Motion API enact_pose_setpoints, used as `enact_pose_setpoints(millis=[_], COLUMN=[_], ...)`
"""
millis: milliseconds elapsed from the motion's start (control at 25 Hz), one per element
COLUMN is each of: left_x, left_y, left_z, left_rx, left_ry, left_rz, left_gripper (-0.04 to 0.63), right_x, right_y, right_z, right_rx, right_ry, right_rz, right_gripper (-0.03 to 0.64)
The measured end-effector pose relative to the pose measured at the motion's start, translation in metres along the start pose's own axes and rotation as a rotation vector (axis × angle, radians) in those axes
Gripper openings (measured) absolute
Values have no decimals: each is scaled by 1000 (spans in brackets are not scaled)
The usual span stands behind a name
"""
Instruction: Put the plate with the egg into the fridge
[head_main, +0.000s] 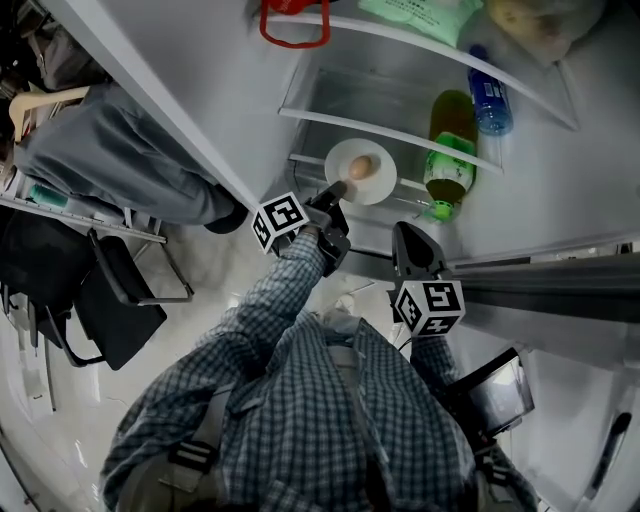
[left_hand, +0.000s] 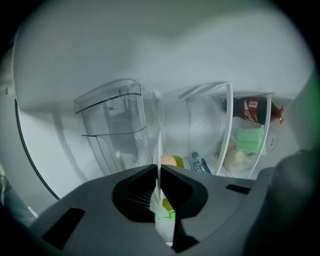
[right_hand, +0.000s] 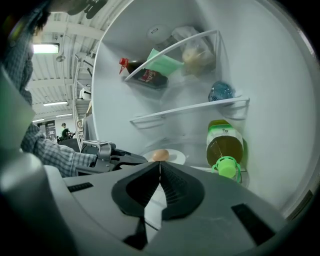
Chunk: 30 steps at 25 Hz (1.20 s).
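Short of the bottle, right gripper: jaws pressed together on nothing, held back outside the fridge on the bottle's near side.
Left gripper: jaws clamped on the near rim of the plate, to the left of the bottle; this is the working hand, and the closer one.
Plate: level, reaching straight away from the jaws into the fridge, just left of the bottle and apart from it.
Egg: at the plate's middle, beyond the jaws.
Shelf: the one that carries the bottle; the plate sits at its front edge, but I cannot tell if it is resting or hovering.
Coming move: likely a straight, level push inward, then letting go; a tilt could roll the egg.
Above the bottle: higher shelves with a blue-capped bottle and a green packet.
Room: pale glossy floor and a black chair, well left of the bottle.
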<state>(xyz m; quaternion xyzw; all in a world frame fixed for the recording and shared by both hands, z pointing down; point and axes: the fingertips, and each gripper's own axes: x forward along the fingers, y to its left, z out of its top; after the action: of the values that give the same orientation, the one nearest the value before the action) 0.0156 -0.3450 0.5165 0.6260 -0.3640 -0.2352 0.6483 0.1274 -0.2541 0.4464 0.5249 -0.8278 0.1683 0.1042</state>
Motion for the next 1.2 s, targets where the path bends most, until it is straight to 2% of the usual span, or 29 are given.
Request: enact_pose_setpoints(millis=[560,1000,1200], left_x=[15,20,20], left_y=[5,4,4], left_z=[7,6,6], left_rx=[-44,-63,-67], left_ry=[-14,-15,-18], left_rz=[-1,-7,-11], left_gripper=[17,17,17], right_x=[7,26,40], right_y=[-8,-16,-9], right_z=[-1,0,9], right_rx=[-22,-167,-354], right_ry=[21,84,78], right_rz=[-9,-34,-24], right_gripper=[8,8,8])
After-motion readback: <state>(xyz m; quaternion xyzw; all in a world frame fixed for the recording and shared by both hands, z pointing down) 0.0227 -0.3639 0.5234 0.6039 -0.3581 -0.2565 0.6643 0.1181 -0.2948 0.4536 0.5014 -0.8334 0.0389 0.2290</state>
